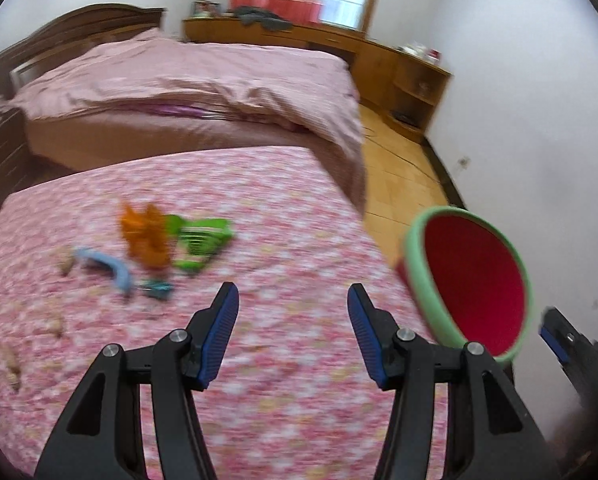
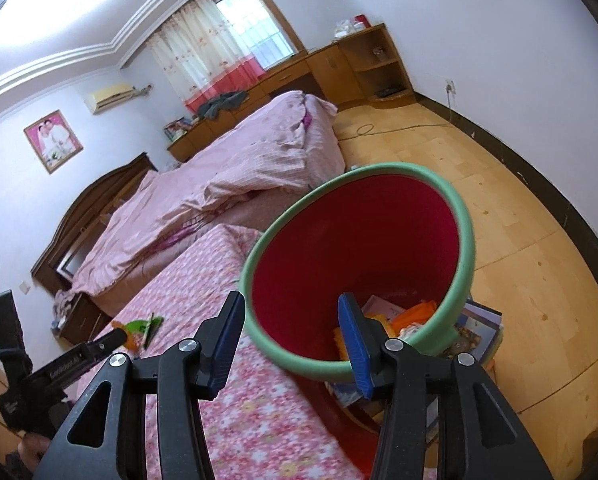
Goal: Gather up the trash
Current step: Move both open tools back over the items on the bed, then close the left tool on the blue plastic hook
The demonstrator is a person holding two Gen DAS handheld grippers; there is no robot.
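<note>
Black grippers; ribbed blue pads; silver screws

Non-task items, referenced to the bed: pink striped duvet is rumpled on top of it. Dark wooden headboard at its far end, framed portrait on the wall above that. Long wooden cabinet runs behind the bed under the curtained window; grey clothing is dumped on it. Wood floor beside the bed.
</note>
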